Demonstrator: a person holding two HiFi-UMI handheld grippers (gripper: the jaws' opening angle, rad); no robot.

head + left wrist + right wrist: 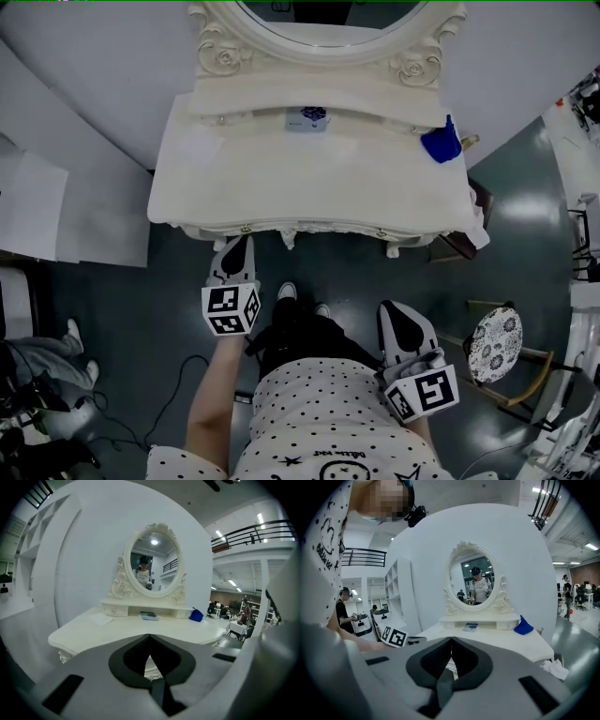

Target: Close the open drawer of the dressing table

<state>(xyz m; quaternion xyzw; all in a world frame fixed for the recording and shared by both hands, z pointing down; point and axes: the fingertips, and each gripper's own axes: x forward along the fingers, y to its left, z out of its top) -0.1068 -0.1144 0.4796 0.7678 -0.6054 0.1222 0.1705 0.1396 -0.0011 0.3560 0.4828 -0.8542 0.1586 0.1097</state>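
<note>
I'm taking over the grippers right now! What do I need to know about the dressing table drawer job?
Left gripper: shut, empty, held just in front of the dressing table's front edge.
Right gripper: shut, empty, farther back from the table, near the person's body.
Things: a blue cloth lies on the right of the tabletop, and a small blue-and-white item sits below the oval mirror.
Done: no drawer sticks out of the front edge, so it looks closed.
Left: probably nothing. The head view barely shows the drawer fronts, so check them from lower down.
</note>
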